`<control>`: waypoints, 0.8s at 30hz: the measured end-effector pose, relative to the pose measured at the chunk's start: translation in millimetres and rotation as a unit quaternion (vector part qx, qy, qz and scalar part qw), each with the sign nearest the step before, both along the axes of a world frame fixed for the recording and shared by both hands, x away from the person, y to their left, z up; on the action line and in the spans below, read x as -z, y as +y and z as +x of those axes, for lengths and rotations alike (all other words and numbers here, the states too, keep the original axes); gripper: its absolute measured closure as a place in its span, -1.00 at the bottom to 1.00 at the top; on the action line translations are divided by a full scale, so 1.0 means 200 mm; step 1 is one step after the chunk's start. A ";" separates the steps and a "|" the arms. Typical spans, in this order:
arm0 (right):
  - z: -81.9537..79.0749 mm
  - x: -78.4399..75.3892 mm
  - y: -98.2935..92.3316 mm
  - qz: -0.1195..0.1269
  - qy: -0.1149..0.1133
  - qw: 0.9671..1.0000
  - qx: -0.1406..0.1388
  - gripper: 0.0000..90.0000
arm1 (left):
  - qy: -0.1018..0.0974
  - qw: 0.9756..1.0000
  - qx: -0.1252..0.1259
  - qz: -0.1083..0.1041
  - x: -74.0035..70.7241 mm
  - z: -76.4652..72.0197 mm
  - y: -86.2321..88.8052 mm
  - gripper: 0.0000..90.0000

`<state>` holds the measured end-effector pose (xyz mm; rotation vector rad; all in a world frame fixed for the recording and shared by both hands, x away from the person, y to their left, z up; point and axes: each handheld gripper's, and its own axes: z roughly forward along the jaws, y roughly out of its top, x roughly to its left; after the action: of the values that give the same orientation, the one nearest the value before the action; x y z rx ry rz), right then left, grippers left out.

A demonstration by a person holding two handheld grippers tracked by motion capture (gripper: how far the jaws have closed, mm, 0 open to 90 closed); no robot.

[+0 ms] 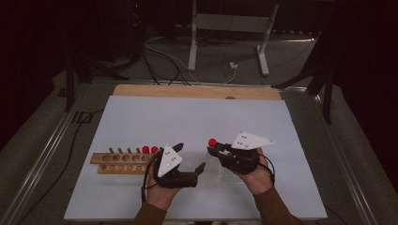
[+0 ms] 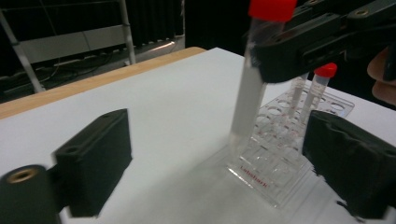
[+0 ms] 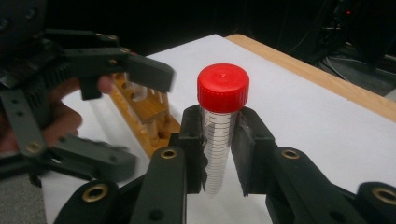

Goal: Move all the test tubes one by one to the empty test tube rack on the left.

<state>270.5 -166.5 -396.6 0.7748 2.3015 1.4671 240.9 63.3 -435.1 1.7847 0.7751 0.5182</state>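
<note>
Above the near right part of the white surface [image 1: 197,117], the right tool [image 3: 219,154] has its jaws clamped on a clear graduated tube with a red cap [image 3: 222,87], holding it upright over the clear plastic rack [image 2: 280,172]. The left tool [image 1: 202,167] stands with its jaws wide apart and nothing between them, just beside the tube and pointed toward it.

Judging from this, the main risk lies in lowering the tube: its bottom end could miss a hole and strike the rack's top plate, shoving the light rack across the surface or tilting the red-capped tube [image 2: 319,88] already standing in it. The grip sits just below the cap, so the tube could pivot if its tip catches. The left tool, this close, could also knock the tube or the rack. The wooden rack [image 1: 119,162] holds further red-capped tubes, well apart.

Red lettering marks the clear rack's front edge; it is too blurred to read with confidence. The tube bears printed graduation lines.
</note>
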 end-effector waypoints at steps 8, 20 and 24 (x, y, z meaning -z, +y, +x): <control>-0.01 0.02 0.03 0.003 0.010 1.000 -0.012 0.66 | -0.003 0.999 0.022 0.023 0.02 0.00 -0.08 -0.08; -0.01 0.03 0.05 0.003 0.017 1.000 -0.026 0.66 | 0.010 0.999 0.041 0.024 0.03 0.01 -0.09 0.66; -0.01 0.03 0.04 0.002 0.018 0.999 -0.028 0.65 | 0.013 0.999 0.044 0.023 0.03 0.02 -0.08 0.69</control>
<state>268.6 -157.5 -402.7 0.7499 2.3651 1.4928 244.5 47.1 -440.7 1.8629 0.7039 0.4586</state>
